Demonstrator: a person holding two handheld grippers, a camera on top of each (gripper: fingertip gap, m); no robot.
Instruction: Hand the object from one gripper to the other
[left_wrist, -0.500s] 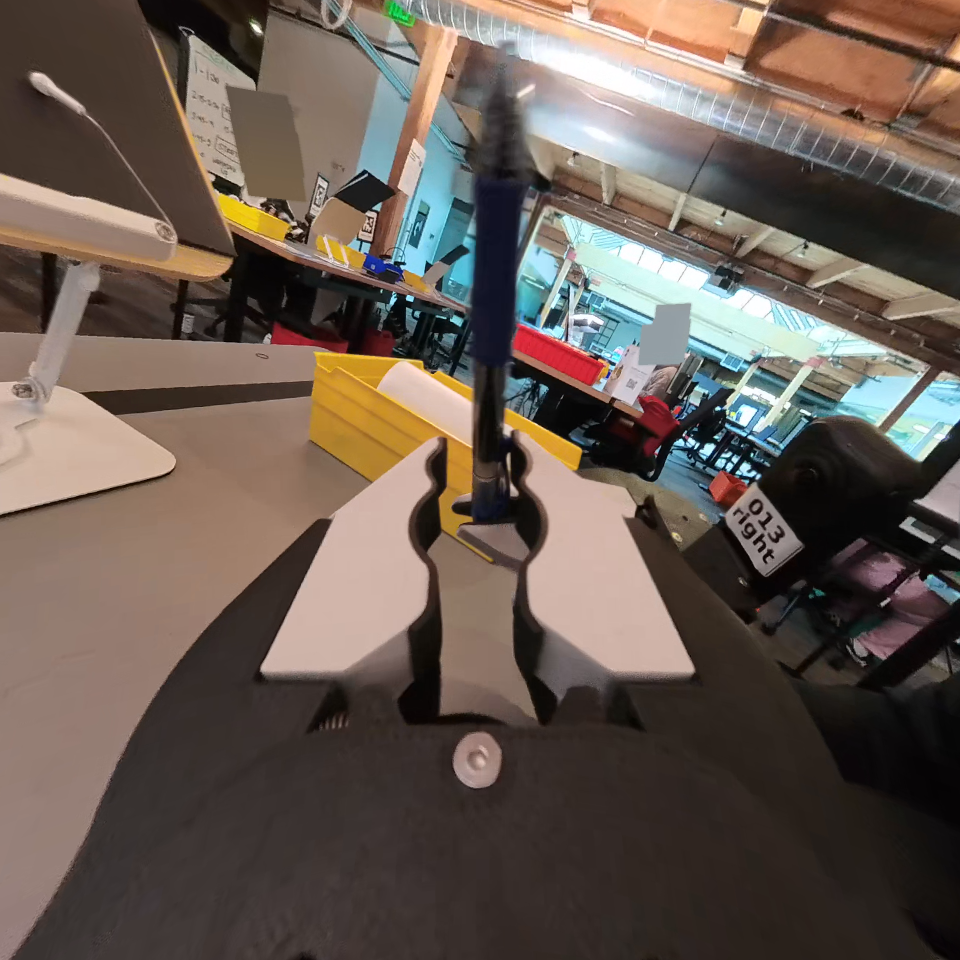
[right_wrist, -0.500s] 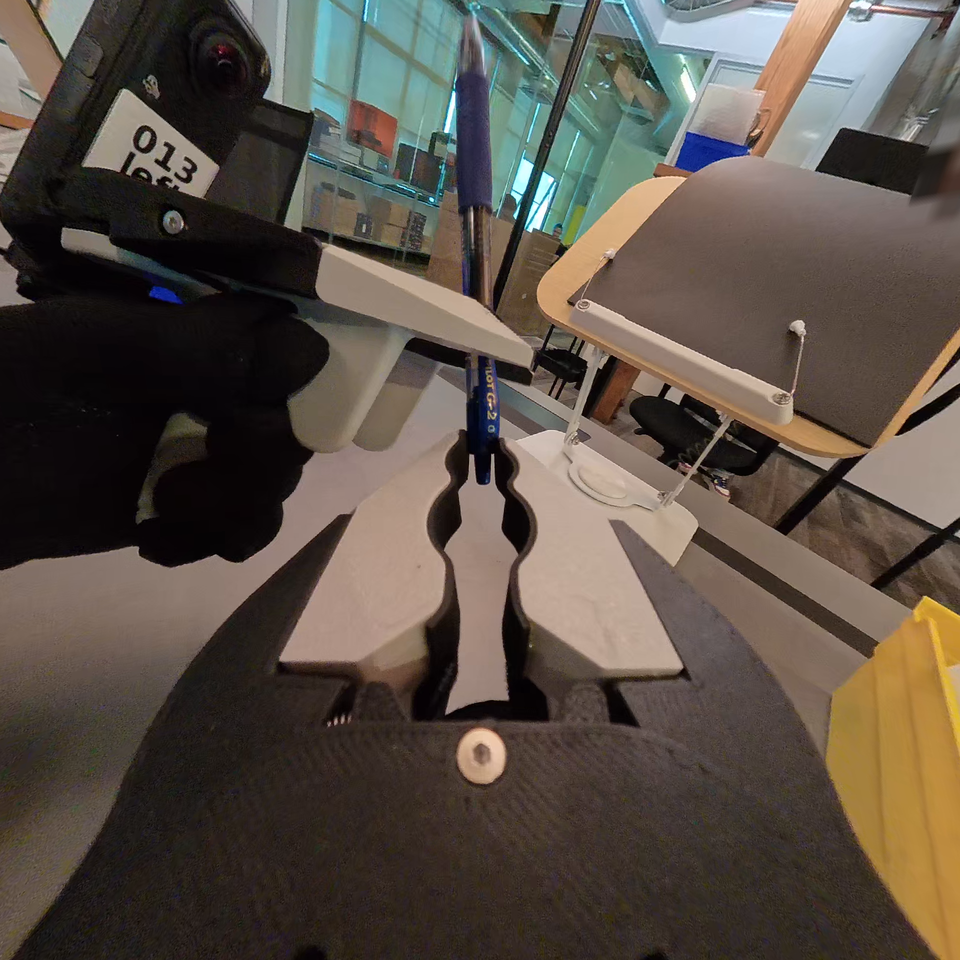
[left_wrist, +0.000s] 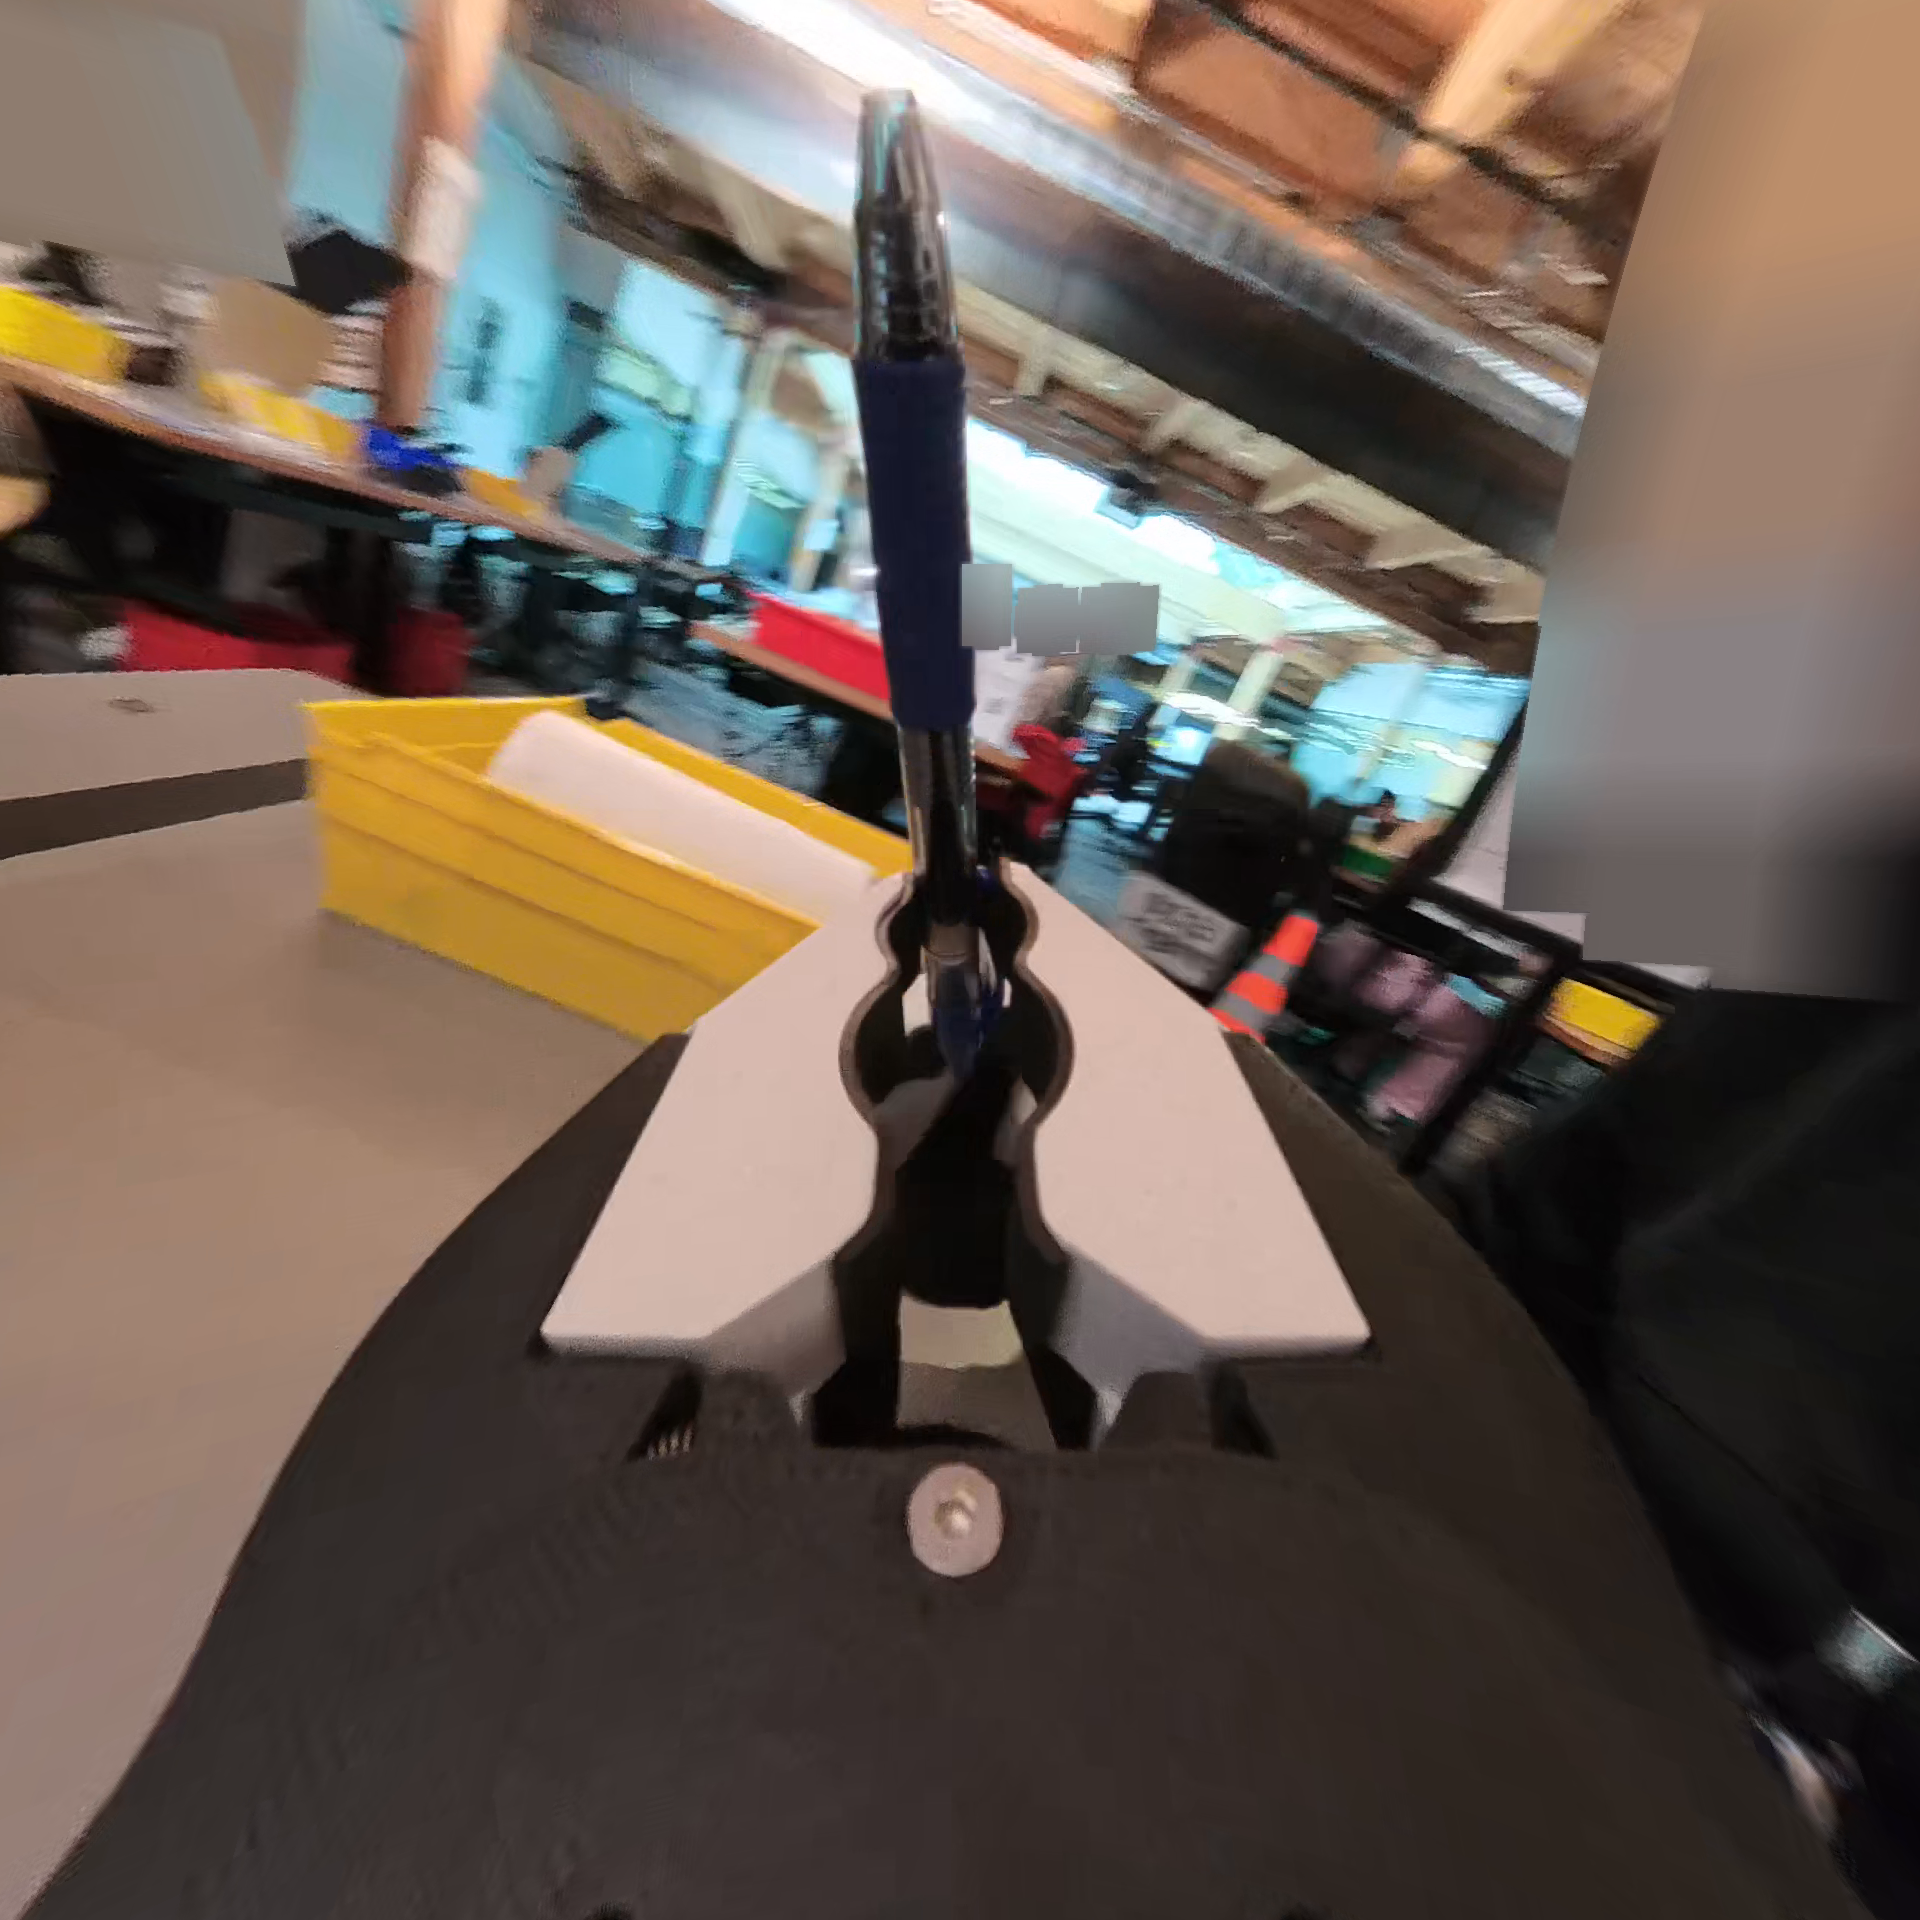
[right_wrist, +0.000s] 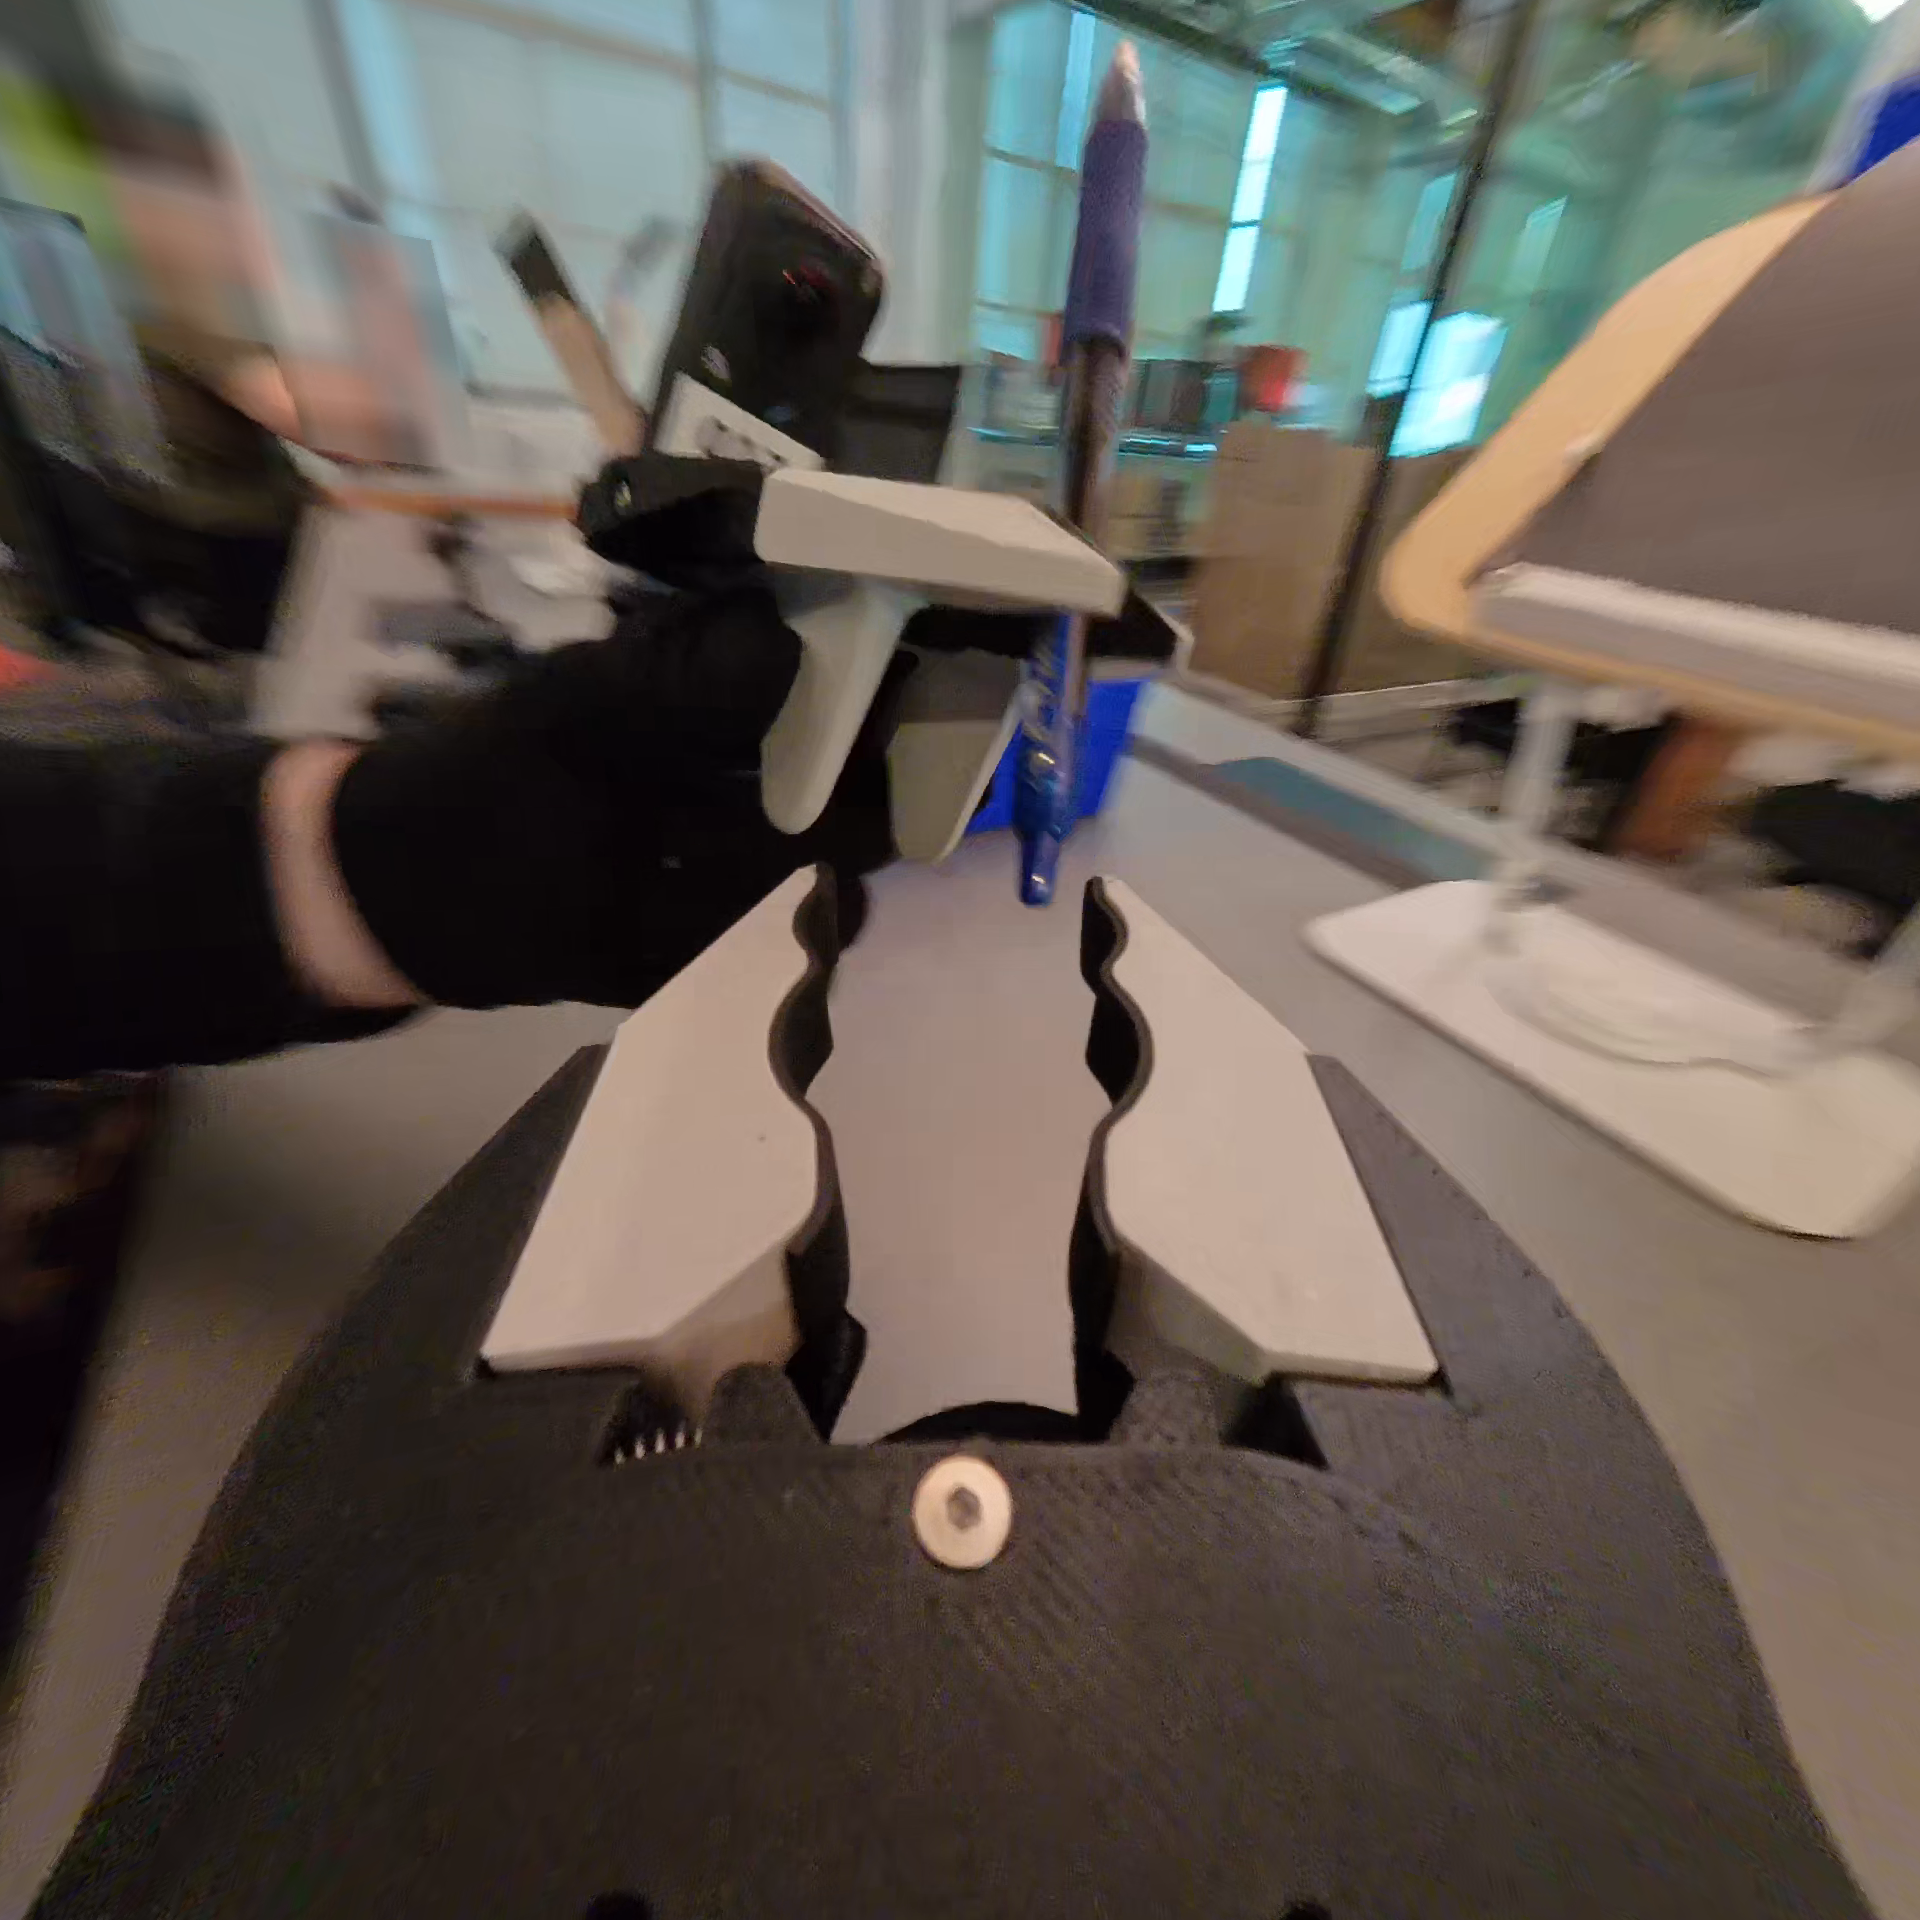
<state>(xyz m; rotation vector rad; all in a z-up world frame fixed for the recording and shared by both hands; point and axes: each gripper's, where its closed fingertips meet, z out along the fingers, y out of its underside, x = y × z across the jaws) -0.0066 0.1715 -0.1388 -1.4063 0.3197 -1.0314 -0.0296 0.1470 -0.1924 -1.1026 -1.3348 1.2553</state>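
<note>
Blue pen, one, clamped upright in left gripper; right gripper spread.

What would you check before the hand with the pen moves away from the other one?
1. Left gripper shut on the pen: ok.
2. Right gripper open, jaws well apart: ok.
3. Pen free of the right jaws, its lower end just beyond their tips: ok.
4. Pen upright in the grip: ok, only slightly tilted.
5. Grip firm enough to carry: cannot tell.
6. Yellow bin away from the pen: ok.
</note>
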